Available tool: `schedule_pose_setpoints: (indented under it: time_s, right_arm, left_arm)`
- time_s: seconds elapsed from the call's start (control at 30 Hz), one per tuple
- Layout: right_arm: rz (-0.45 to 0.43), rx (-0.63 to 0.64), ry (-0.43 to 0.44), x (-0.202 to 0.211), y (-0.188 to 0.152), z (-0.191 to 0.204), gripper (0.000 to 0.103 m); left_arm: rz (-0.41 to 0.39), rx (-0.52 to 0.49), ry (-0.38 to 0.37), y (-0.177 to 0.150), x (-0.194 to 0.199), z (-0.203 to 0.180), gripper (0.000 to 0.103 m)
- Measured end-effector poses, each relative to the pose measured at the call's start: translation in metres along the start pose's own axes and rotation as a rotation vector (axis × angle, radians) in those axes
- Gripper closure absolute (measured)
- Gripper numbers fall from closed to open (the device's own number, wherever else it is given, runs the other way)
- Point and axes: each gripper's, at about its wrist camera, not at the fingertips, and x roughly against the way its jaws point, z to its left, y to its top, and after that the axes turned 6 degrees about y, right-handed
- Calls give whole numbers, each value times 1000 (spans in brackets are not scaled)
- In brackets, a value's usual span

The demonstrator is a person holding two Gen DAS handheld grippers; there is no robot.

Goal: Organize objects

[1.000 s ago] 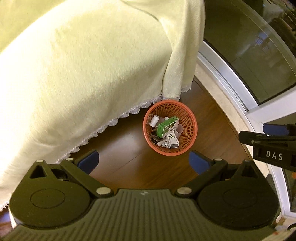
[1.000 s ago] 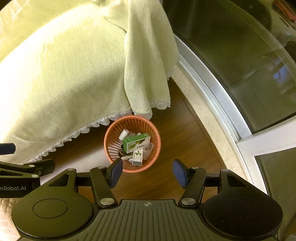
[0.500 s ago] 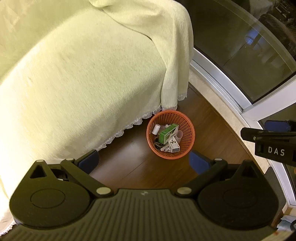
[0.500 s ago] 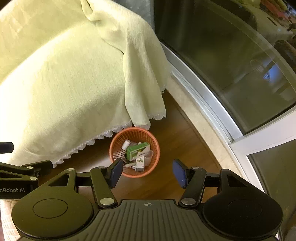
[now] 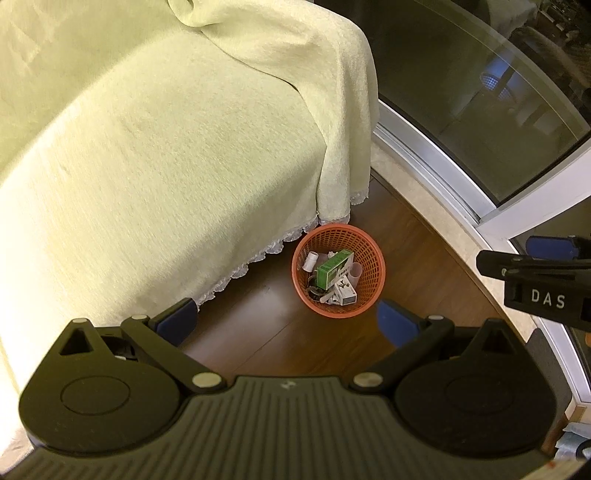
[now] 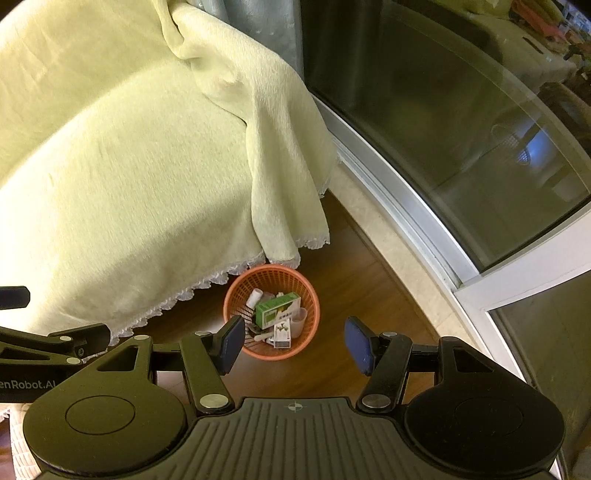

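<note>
Right tongs [image 6: 293, 341] agape, curtain [image 6: 255, 26] (perhaps) only here, basket [image 6: 236, 295] below

Both views were taken from high above the floor, each aimed steeply downward along its own jaws, whose blue pads framed the lower part of the picture. The left wrist view was set to the left, so the right gripper [image 5: 535, 273] was caught at its right edge. The right wrist view was set to the right, and the left gripper [image 6: 40, 347] was caught at its left edge. The same ground was shared by both: the basket [image 5: 373, 254] [image 6: 310, 291] far below on the floor [image 5: 258, 325] [image 6: 354, 280], the covered bed [image 5: 155, 155] [image 6: 125, 177] and the window [image 5: 480, 110] [image 6: 461, 129].
</note>
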Motion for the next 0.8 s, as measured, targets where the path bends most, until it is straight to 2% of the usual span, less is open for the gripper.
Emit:
schedule_pose_setpoints:
  time_s: [0.8]
  right_arm:
    - [-48, -28, 17, 34, 5, 11, 46]
  left_arm:
    - [-60, -5, 46, 2, 51, 7, 1]
